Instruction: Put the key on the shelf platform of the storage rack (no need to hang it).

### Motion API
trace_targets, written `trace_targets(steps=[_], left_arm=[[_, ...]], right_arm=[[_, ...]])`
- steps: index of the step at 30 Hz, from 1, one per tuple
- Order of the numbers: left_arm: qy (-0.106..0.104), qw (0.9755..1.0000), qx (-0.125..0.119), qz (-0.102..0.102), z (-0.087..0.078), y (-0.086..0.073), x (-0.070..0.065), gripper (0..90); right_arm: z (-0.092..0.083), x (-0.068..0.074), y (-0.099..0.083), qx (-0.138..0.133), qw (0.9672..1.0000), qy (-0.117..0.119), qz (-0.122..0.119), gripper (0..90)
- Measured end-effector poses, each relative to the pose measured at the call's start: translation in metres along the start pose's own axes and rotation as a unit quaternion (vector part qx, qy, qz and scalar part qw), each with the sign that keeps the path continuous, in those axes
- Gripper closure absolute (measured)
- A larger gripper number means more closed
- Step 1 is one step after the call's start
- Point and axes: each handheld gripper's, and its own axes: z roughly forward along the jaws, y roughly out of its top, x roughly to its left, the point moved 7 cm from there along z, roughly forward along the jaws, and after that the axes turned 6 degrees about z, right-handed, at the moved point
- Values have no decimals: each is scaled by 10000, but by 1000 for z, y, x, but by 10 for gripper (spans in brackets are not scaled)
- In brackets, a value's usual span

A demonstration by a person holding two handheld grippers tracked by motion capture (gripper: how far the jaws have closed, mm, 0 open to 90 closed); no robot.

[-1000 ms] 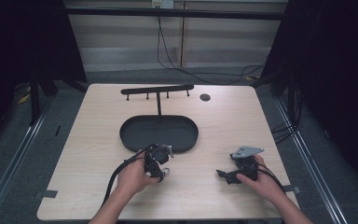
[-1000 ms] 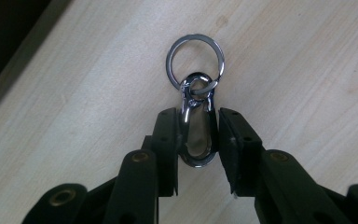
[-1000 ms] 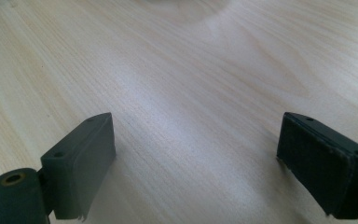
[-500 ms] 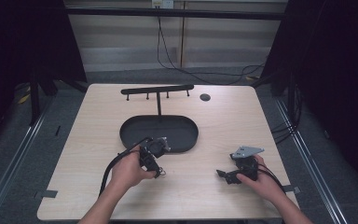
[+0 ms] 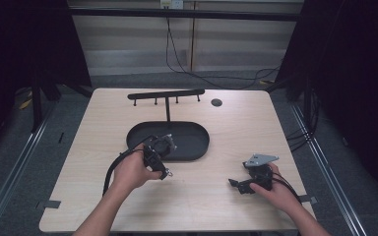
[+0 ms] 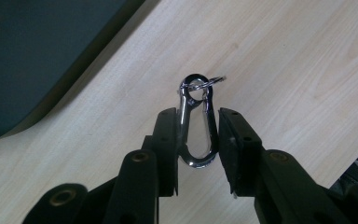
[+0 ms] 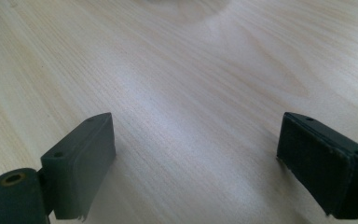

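A silver carabiner [image 6: 184, 112] with a small key ring [image 6: 209, 82] on its top eye is clamped upright in my left gripper [image 6: 196, 116], just above the wooden table [image 6: 298, 60]. In the high view the left gripper [image 5: 163, 171] is at the front edge of the black oval tray [image 5: 192, 142], and the carabiner [image 5: 168, 172] pokes out below the hand. My right gripper [image 5: 235, 185] rests low at the table's front right. Its jaws point left and stand wide apart. In its own view the right gripper [image 7: 196, 135] has only bare wood between its pads [image 7: 86, 154].
A black rack with several hooks [image 5: 166, 94] stands on a post at the back of the tray. A small dark round disc [image 5: 216, 102] lies near the table's far edge. Cables trail from both grippers toward the person.
The left hand and its gripper have shifted a little to the left and away from the person, along the tray's front rim. The right gripper has stayed put.
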Motion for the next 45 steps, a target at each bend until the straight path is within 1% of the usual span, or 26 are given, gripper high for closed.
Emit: trace_targets(steps=[8, 10, 12, 14, 16, 20, 24, 29, 30, 37, 40, 43, 45], left_arm=[[-5, 10000, -13, -61, -5, 1, 6, 690], [-38, 9999, -57, -130, -7, 1, 7, 690], [-55, 9999, -68, -149, -9, 1, 8, 690], [-24, 9998, -75, -165, -13, 2, 11, 690], [-44, 9998, -97, -146, -13, 2, 12, 690], [-38, 9997, -135, -206, -18, 3, 14, 690], [-22, 9997, -144, -215, -20, 4, 17, 690], [-35, 9994, -171, -295, -21, 6, 20, 690], [-46, 9995, -126, -292, -21, 6, 21, 690], [-40, 9993, -126, -348, -23, 6, 27, 690], [-57, 9991, -156, -400, -24, 6, 28, 690], [-61, 9990, -129, -431, -25, 6, 30, 690], [-69, 9987, -167, -471, -26, 7, 31, 690]], right_arm=[[0, 0, 0, 0, 10000, 0, -1, 106], [0, 0, 0, 0, 10000, 0, 0, 106], [0, 0, 0, 0, 10000, 1, 0, 106], [0, 0, 0, 1, 10000, 0, 0, 106], [0, 0, 0, 1, 10000, 0, 1, 106], [0, 0, 0, 0, 10000, 0, 1, 106], [0, 0, 0, 0, 10000, 1, 1, 106], [0, 0, 0, 0, 10000, 1, 0, 106], [0, 0, 0, 3, 10000, 2, 1, 106], [0, 0, 0, 0, 10000, 1, 0, 106], [0, 0, 0, 0, 10000, 0, -1, 106], [0, 0, 0, 0, 10000, 1, 0, 106], [0, 0, 0, 0, 10000, 0, 0, 106]])
